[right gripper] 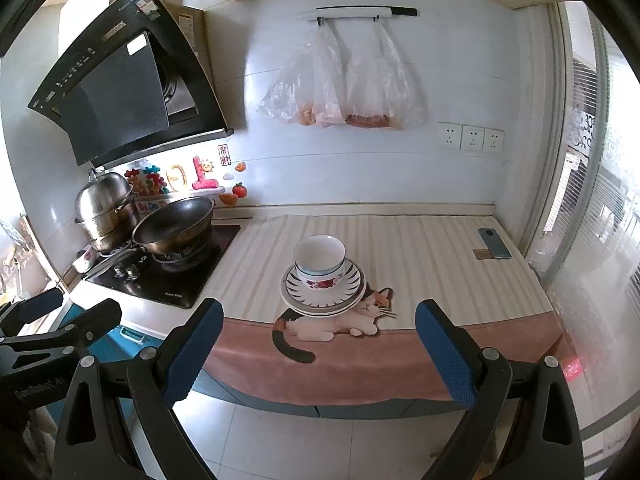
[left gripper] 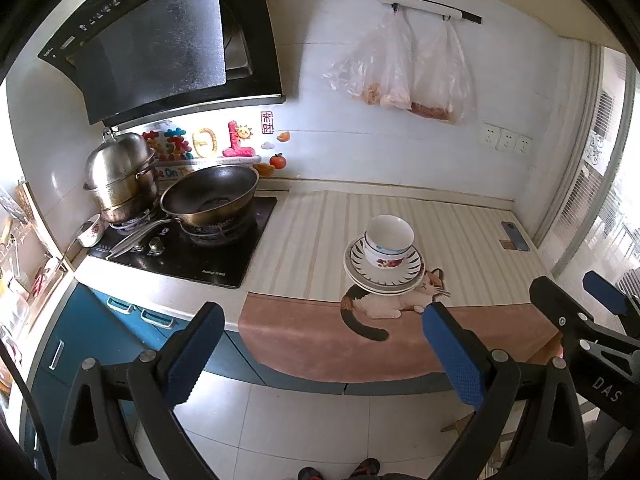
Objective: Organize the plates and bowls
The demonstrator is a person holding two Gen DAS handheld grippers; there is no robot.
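Stacked bowls (left gripper: 389,242) atop plates (left gripper: 384,276) on counter (left gripper: 316,216), mid-mat; wok (left gripper: 210,196) far left; left claw (left gripper: 324,356) and right claw (right gripper: 318,356) released, nothing held.

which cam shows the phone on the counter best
The right wrist view: the phone lies flat near the window, top face clear. In the left wrist view the phone looks smaller and more squeezed toward the edge.
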